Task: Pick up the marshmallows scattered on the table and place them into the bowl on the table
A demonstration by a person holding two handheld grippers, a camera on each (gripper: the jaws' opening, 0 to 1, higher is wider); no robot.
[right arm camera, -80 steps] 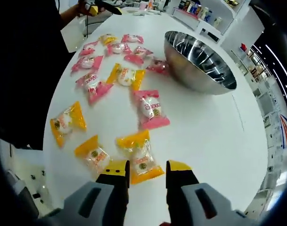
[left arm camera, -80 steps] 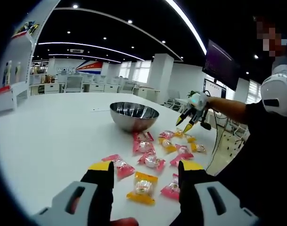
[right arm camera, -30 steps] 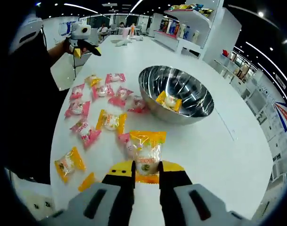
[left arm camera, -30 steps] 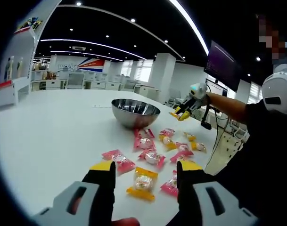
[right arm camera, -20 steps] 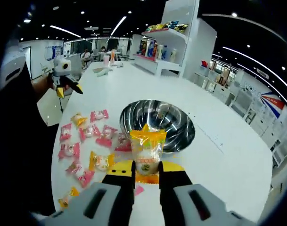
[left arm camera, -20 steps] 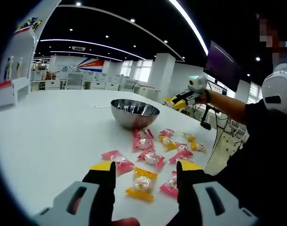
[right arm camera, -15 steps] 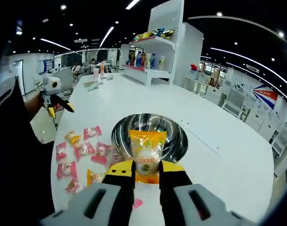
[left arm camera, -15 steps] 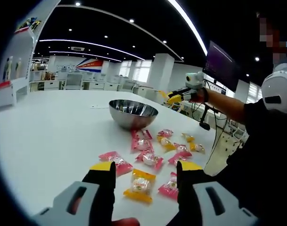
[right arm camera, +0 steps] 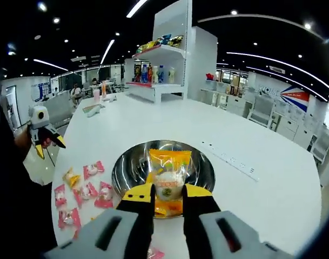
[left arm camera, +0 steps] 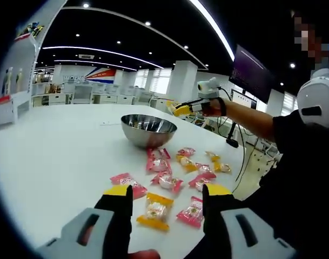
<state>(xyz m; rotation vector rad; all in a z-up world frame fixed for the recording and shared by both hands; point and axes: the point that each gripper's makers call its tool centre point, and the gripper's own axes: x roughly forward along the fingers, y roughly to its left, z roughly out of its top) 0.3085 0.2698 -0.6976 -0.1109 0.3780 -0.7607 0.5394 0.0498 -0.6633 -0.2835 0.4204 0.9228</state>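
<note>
While pink and yellow marshmallows [left arm camera: 163, 181] are lying scattered beside the steel bowl [right arm camera: 163, 167], the right gripper [right arm camera: 168, 193] is clamping a yellow packet [right arm camera: 168, 181] above it; the left gripper [left arm camera: 165, 190] is hovering agape over the table [left arm camera: 56, 156].

The table [left arm camera: 51, 156] is plain white. The bowl [left arm camera: 148, 129] is shiny silver steel. The scattered marshmallows [left arm camera: 165, 167] are white puffs in pink and yellow-orange wrappers. The right tongs [right arm camera: 167, 193], grey with black arms and yellow tips, hold a yellow-orange packet [right arm camera: 169, 179].
</note>
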